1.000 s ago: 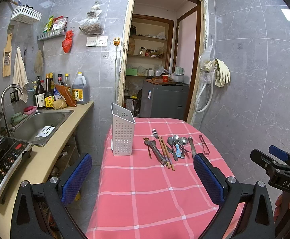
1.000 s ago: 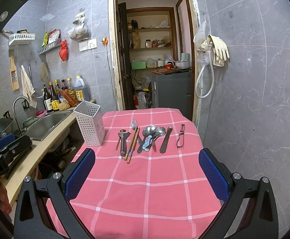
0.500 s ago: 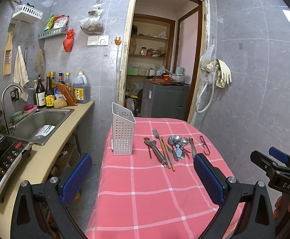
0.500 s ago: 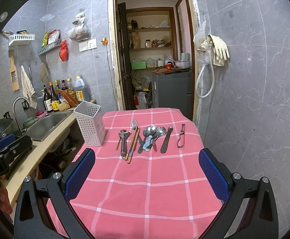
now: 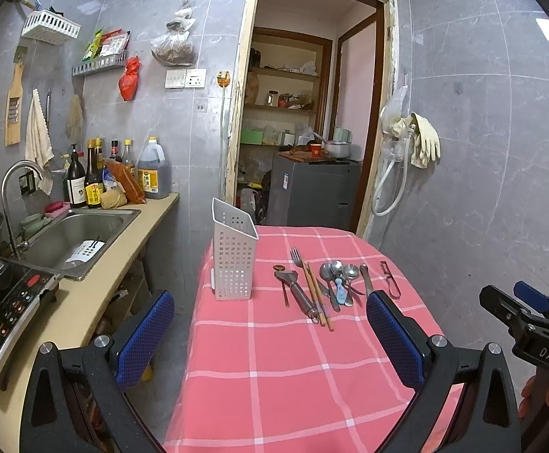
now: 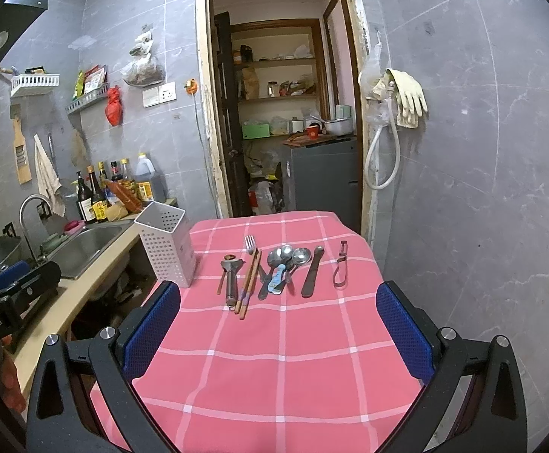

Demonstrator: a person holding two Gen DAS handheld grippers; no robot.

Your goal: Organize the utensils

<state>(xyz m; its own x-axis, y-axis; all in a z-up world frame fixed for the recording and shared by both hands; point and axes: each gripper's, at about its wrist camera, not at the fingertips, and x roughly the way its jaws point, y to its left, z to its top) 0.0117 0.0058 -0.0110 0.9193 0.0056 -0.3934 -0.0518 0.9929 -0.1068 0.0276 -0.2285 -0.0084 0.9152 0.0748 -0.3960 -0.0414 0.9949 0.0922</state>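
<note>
A row of utensils lies across the pink checked table [image 6: 282, 377]: a can opener [image 6: 231, 279], wooden chopsticks [image 6: 248, 285], a fork [image 6: 251, 244], several spoons [image 6: 285, 260], a knife [image 6: 312, 271] and a peeler [image 6: 341, 266]. A white perforated utensil holder [image 6: 166, 243] stands at the table's left edge; it also shows in the left wrist view [image 5: 233, 260]. My left gripper [image 5: 270, 334] is open and empty, well short of the utensils [image 5: 323, 287]. My right gripper [image 6: 278, 330] is open and empty, near the table's front.
A counter with a steel sink [image 5: 74, 234], a faucet, bottles [image 5: 85, 181] and an induction cooker [image 5: 2, 309] runs along the left. An open doorway with shelves and a grey cabinet [image 6: 323, 177] lies behind the table. Rubber gloves [image 6: 406, 98] hang on the right wall.
Both grippers have barely shifted; the left view drifted slightly. Nothing on the table moved.
</note>
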